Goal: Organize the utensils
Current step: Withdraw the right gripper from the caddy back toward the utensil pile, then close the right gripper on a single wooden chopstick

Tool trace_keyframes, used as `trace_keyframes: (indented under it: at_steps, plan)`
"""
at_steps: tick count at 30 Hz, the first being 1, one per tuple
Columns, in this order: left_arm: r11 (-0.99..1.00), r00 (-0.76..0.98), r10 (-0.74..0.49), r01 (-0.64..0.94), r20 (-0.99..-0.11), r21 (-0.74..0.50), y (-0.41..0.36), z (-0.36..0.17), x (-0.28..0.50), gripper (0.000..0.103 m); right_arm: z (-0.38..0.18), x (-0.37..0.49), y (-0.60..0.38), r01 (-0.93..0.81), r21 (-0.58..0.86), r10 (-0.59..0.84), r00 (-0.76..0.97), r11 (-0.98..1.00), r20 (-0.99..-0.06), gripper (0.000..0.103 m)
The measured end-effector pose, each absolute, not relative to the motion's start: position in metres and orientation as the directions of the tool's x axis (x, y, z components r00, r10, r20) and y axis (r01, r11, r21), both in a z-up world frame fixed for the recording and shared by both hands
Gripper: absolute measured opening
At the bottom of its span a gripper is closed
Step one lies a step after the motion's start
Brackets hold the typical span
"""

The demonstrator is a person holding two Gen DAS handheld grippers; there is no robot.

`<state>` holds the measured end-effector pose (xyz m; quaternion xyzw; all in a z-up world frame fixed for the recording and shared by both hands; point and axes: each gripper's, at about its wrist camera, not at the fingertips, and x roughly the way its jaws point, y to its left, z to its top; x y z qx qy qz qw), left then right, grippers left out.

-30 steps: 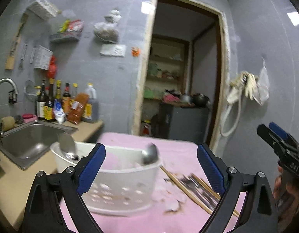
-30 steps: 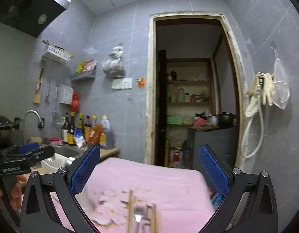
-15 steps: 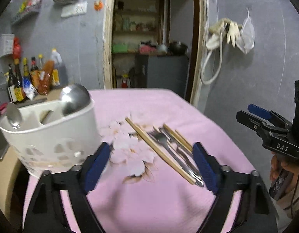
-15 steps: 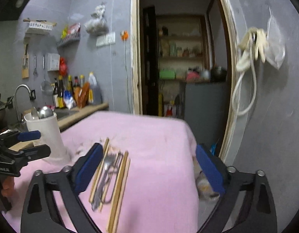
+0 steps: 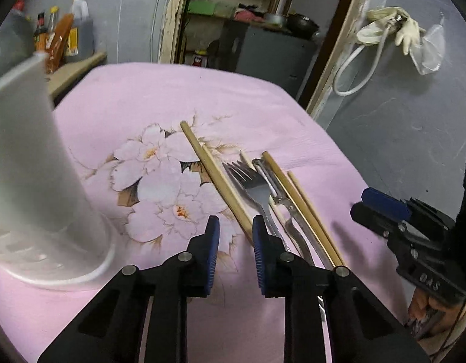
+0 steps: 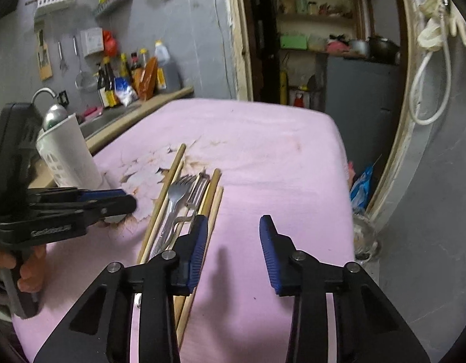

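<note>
Nearest the front edge of the pink-covered desk [image 5: 136, 96], the left gripper [image 5: 233, 236] and right gripper [image 6: 233, 245] hover with fingers partly apart, having just been closing, nothing clamped between either pair. Just beyond, toward the desk's middle, chopsticks [image 5: 214, 169], a fork [image 5: 251, 181] and a peeler [image 5: 272, 184] lie bundled. Further left stands the white caddy [image 6: 66, 154]. This looks like the approach; next needs one utensil pinched and lifted.
</note>
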<state>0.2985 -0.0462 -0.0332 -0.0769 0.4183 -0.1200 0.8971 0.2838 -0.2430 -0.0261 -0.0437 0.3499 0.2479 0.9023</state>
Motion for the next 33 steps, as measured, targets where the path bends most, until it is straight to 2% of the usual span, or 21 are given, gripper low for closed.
trace_keyframes:
  at_steps: [11,27,29,30,31,33]
  plan:
    - [0.947,0.576,-0.309,0.113,-0.756,-0.301,-0.039,-0.039,0.321,0.015,-0.04,0.302,-0.227,-0.523,0.09,0.41,0.54,0.848,-0.735,0.027]
    - [0.925,0.544,-0.367,0.13,-0.755,-0.356,-0.042,-0.041,0.325,0.008,-0.046,0.312,-0.198,-0.544,-0.072,0.283,0.54,0.836,-0.793,0.026]
    - [0.923,0.54,-0.374,0.136,-0.754,-0.36,-0.04,-0.04,0.322,0.007,-0.046,0.308,-0.196,-0.545,-0.105,0.263,0.554,0.832,-0.789,0.02]
    - [0.923,0.54,-0.375,0.138,-0.754,-0.36,-0.041,-0.04,0.32,0.007,-0.044,0.306,-0.196,-0.544,-0.12,0.255,0.563,0.831,-0.786,0.013]
    - [0.923,0.539,-0.376,0.143,-0.753,-0.358,-0.041,-0.039,0.318,0.003,-0.043,0.304,-0.198,-0.545,-0.123,0.256,0.566,0.829,-0.784,0.009]
    - [0.927,0.538,-0.37,0.16,-0.757,-0.34,-0.041,-0.036,0.311,0.0,-0.042,0.3,-0.205,-0.544,-0.113,0.262,0.564,0.832,-0.783,0.006]
